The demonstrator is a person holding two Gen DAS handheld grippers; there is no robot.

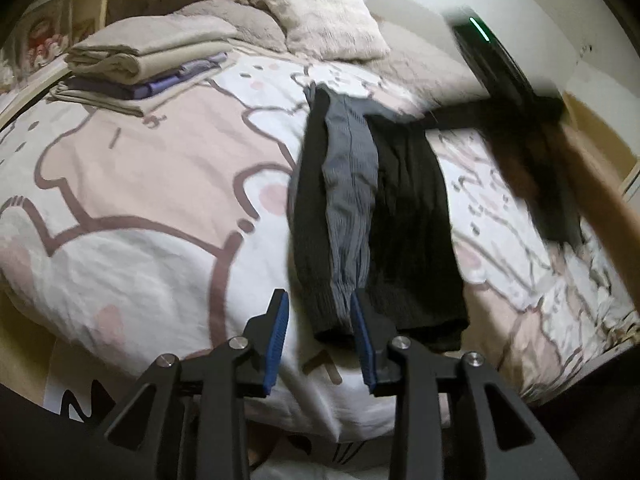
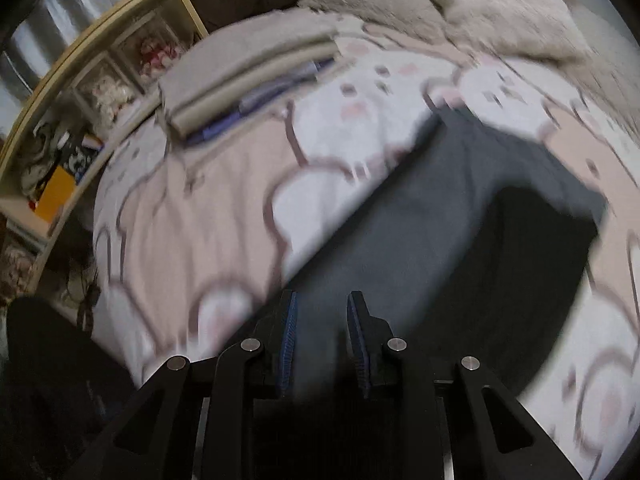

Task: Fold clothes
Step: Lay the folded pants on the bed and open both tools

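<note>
Garment (image 1: 376, 216), dark with a grey strip, lay lengthwise on the patterned duvet (image 1: 132, 184). Left gripper (image 1: 320, 320) hovered at its near hem, jaws partly apart, gripping nothing. Right gripper (image 2: 322, 328) stood narrowly parted over blurred dark cloth; grip could not be told. Folded stack (image 1: 140, 68) lay beyond, pillows (image 1: 328, 20) farthest.

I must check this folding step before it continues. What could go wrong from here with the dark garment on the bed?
1. The left tongs stand open at the hem of the black and grey ribbed garment, gripping nothing; closing there might also pinch the pink and white cartoon duvet.
2. The right wrist view is blurred, so the right tongs may grab the cloth off target.
</note>
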